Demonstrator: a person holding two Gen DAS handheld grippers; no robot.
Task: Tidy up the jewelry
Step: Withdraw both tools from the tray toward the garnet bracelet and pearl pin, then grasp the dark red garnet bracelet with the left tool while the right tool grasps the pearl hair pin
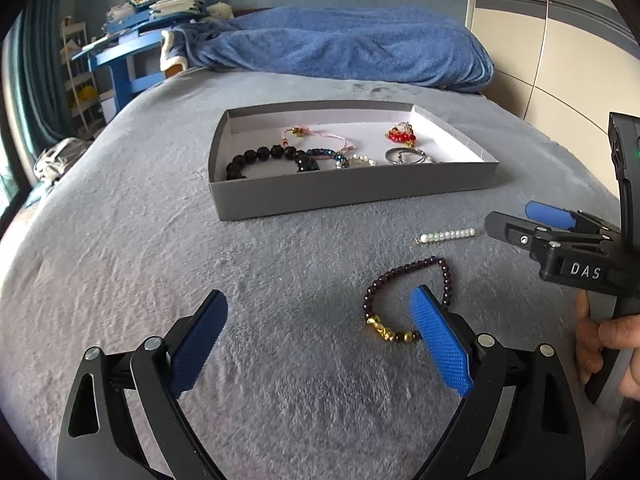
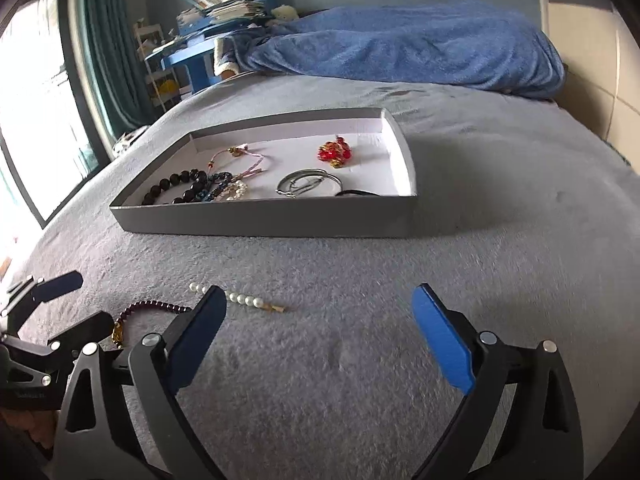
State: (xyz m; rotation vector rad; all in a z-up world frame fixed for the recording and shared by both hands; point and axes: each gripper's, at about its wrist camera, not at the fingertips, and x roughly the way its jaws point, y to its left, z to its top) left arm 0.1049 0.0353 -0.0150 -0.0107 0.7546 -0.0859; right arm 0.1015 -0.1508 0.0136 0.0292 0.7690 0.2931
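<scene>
A dark purple bead bracelet [image 1: 430, 260] with a gold charm lies on the grey bed cover. My left gripper [image 1: 319, 298] is open just short of it, and its right pad [image 1: 440, 344] hides part of the loop. A short pearl strand [image 1: 448, 235] lies beyond the bracelet. My right gripper [image 1: 508, 216] stands at that strand's right end, open and empty. In the right wrist view the pearl strand [image 2: 244, 299] runs behind the left fingertip of the right gripper [image 2: 319, 294], beside the bracelet [image 2: 156, 306] and the left gripper [image 2: 95, 300]. The grey box [image 1: 352, 196] behind holds several pieces.
Inside the box lie a black bead bracelet [image 1: 260, 156], a pink cord bracelet [image 1: 320, 136], a red bead piece [image 1: 401, 136] and silver rings [image 1: 404, 156]. A blue blanket [image 1: 340, 48] is heaped at the bed's far end. A hand [image 1: 608, 340] grips the right handle.
</scene>
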